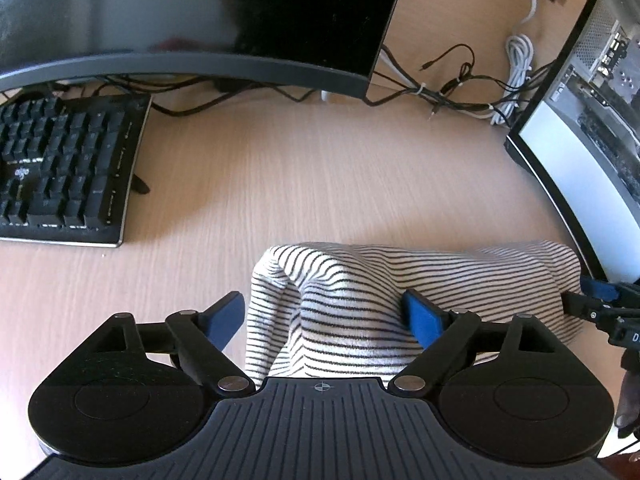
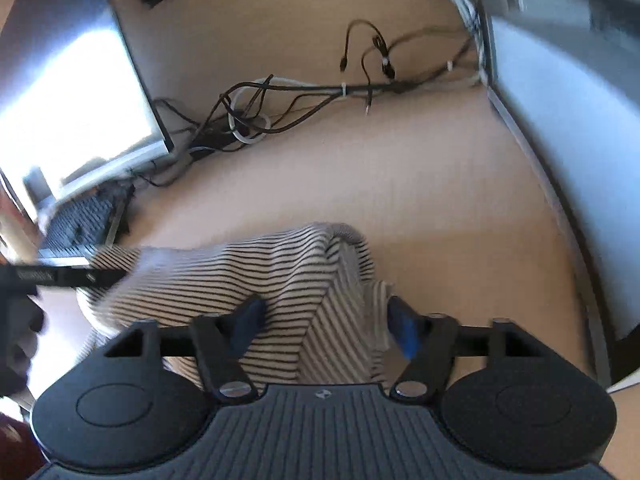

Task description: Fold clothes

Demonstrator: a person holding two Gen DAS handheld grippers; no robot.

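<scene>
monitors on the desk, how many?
2. Dark monitor at the back left above the keyboard; lit monitor at the right edge. More may sit outside both views.

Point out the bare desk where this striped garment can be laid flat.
The widest bare wood lies ahead of the striped garment, bordered by the keyboard on the left, the dark monitor behind and the lit monitor on the right. A smaller strip runs below the keyboard. It is crowded at the back right, where the cables tangle.
</scene>
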